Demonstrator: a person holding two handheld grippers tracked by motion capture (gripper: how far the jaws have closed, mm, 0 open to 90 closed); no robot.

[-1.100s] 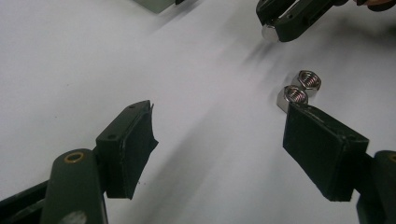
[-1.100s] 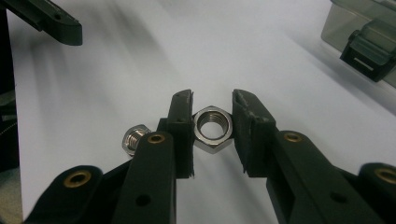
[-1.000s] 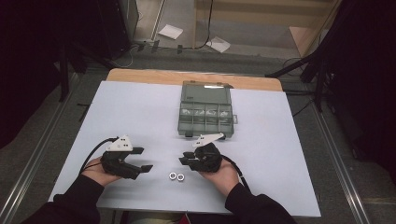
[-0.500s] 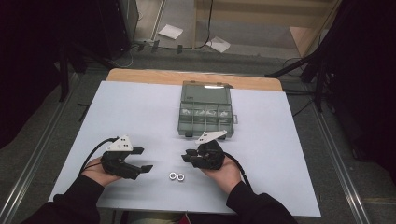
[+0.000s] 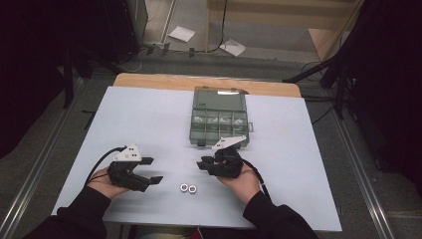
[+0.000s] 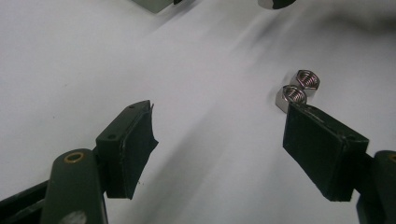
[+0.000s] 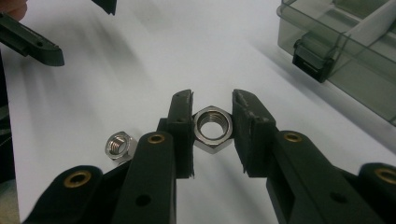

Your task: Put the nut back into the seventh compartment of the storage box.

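Right gripper (image 5: pixel 206 164) shifted slightly toward box (image 5: pixel 219 119); otherwise unchanged. Jaws clamped on hex nut (image 7: pixel 212 128) above table (image 5: pixel 149 114). Left gripper (image 5: pixel 152 172) apart, stationary, near two nuts (image 5: pixel 188 188).

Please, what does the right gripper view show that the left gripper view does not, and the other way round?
Right gripper view: the right gripper clamps a hex nut between its pads, and the latch of the grey box is plain to see.
Left gripper view: the left gripper stands wide open with nothing between its jaws, and two loose nuts lie side by side just beyond one pad.
Shared: the white table and part of the box.
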